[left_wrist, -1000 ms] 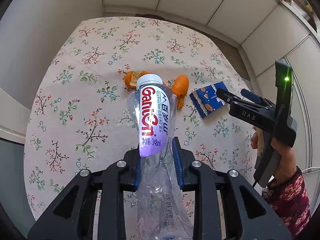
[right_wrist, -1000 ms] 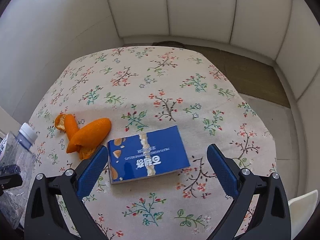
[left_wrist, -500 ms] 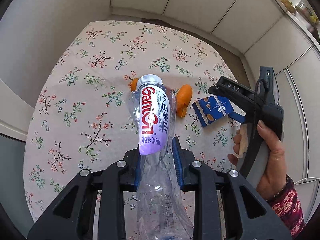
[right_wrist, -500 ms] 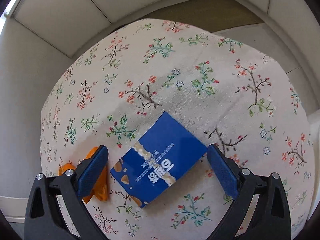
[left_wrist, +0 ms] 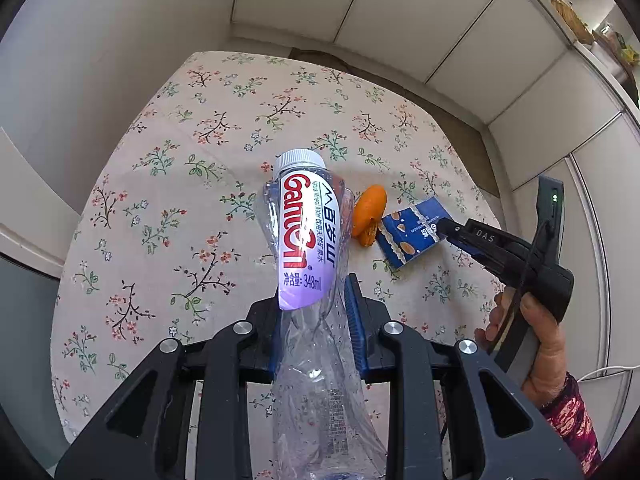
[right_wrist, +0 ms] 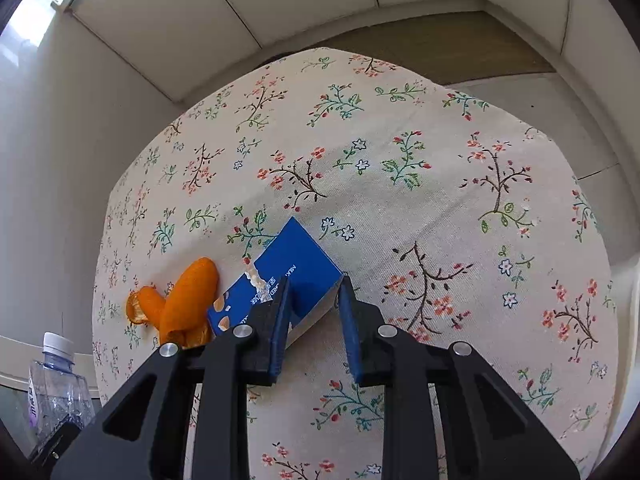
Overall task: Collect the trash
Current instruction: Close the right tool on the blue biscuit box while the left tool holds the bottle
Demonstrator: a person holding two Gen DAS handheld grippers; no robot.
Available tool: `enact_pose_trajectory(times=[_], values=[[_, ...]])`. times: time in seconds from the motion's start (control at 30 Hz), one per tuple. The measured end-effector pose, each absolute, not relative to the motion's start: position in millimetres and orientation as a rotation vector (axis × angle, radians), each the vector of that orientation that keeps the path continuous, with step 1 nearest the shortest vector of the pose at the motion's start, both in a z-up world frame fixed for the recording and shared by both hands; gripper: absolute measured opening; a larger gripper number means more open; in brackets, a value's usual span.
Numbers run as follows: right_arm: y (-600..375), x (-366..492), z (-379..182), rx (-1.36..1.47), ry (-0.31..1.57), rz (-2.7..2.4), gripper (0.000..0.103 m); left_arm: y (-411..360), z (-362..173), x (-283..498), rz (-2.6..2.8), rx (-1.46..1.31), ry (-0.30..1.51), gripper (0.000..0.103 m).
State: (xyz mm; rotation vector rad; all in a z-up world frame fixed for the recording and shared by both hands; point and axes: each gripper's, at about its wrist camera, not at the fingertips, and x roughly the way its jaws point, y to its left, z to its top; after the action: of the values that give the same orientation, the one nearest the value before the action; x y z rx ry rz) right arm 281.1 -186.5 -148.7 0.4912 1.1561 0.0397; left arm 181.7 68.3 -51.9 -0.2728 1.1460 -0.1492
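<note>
left wrist view: my left gripper (left_wrist: 314, 320) fills the bottom of the frame, its blue pads squeezed tight on the crushed clear body of a plastic bottle (left_wrist: 308, 236). the bottle sticks up toward frame centre, white cap on top, purple and white label facing me. behind it spreads the floral tablecloth (left_wrist: 192, 184). just right of the bottle lies an orange peel (left_wrist: 370, 214), and touching the peel's right side is a blue snack box (left_wrist: 412, 232). at the right edge a hand (left_wrist: 536, 340) in a patterned sleeve grips my right gripper (left_wrist: 444, 227), whose tip reaches the box's right end.

right wrist view: the right gripper (right_wrist: 314, 296) rises from the bottom centre, and its jaws are closing with a corner of the blue snack box (right_wrist: 292, 276) between them. the left pad lies against the box's face and the right pad sits at its edge; whether both press firmly i cannot tell. the box lies tilted on the tablecloth (right_wrist: 400, 184), left of centre. the orange peel (right_wrist: 186, 304) touches its left end. the plastic bottle (right_wrist: 56, 388) shows at the lower left edge, cap up.
</note>
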Motion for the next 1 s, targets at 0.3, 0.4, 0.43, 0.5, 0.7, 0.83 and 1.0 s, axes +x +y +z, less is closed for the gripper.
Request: enact_pose_trajectory(times=[0.3, 0.4, 0.43, 0.5, 0.7, 0.83, 1.0], values=[[-193, 267, -163, 0.694, 1.198, -0.101, 0.072, 75, -55, 183, -0.161, -0.300, 1.144, 0.026], [-181, 274, -160, 0.697, 1.184, -0.209, 0.081, 79, -56, 183, -0.174, -0.324, 1.143, 0.026], [-176, 278, -160, 0.704, 1.188, -0.241, 0.082, 82, -55, 183, -0.175, -0.338, 1.141, 0.026], [-165, 288, -160, 0.710, 1.215, -0.285, 0.083, 90, -52, 184, -0.172, -0.368, 1.129, 0.026], [-127, 314, -165, 0.539, 1.265, -0.354, 0.085, 112, -37, 183, -0.157, -0.415, 1.080, 0.026], [-121, 309, -163, 0.442, 1.224, -0.364, 0.068, 125, -31, 182, -0.153, -0.446, 1.059, 0.026], [-132, 294, -161, 0.429, 1.189, -0.260, 0.058, 130, -25, 179, -0.163, -0.467, 1.039, 0.026]])
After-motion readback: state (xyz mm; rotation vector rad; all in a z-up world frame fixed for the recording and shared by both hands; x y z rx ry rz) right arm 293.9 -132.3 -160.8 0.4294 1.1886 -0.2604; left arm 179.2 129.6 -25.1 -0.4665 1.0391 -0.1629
